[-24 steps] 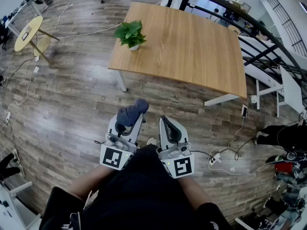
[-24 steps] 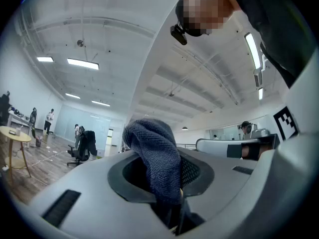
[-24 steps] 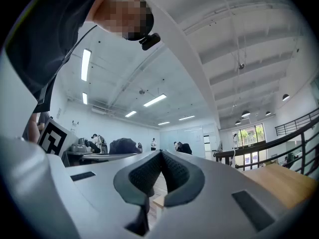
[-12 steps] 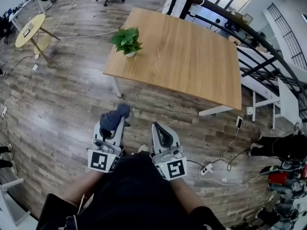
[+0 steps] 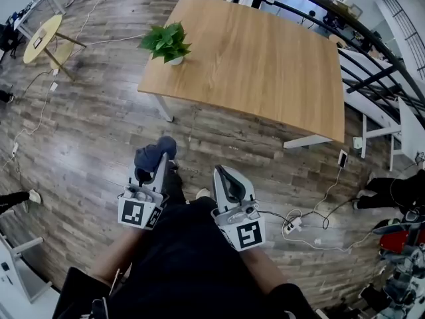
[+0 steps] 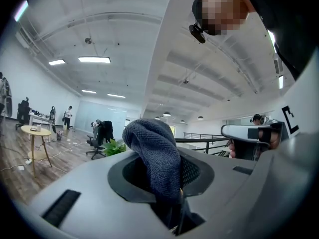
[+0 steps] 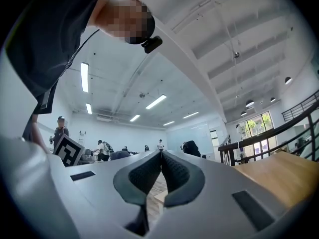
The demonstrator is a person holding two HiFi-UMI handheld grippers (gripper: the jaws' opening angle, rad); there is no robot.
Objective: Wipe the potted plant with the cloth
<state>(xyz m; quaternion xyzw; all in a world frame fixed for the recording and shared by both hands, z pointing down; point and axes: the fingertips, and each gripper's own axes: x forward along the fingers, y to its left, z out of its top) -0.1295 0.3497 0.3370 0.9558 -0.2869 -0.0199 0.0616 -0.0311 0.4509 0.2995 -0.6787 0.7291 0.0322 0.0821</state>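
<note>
Left gripper (image 5: 158, 168) sits further left in the head view than a second ago. The table (image 5: 265, 58) has shifted a little in frame with it, and the gap to it looks about the same to me.

The left gripper's jaws are clamped on the cloth (image 5: 154, 153), a dark grey knit. Only the lower part is pinched and the bulk is bunched up above the tips. Right gripper (image 5: 222, 176) has its pads pressed together with nothing in them.

The potted plant (image 5: 166, 42) stands upright in a small white pot on the table, close to the left corner and near the edge. It is well apart from both grippers, so no wiping has started. I judge this as the approach phase.

Risks as I read them:
- The pot looks small and light and sits by the edge, so a sideways push with the cloth could slide or tip it off. The right gripper is not bracing it.
- The cloth's loose bunch could snag on leaves and get dragged out of the pinch.
- Hard wiping could bend or tear the leaves.
- The cable (image 5: 312, 214) on the floor at the right is a trip hazard while walking in.
</note>
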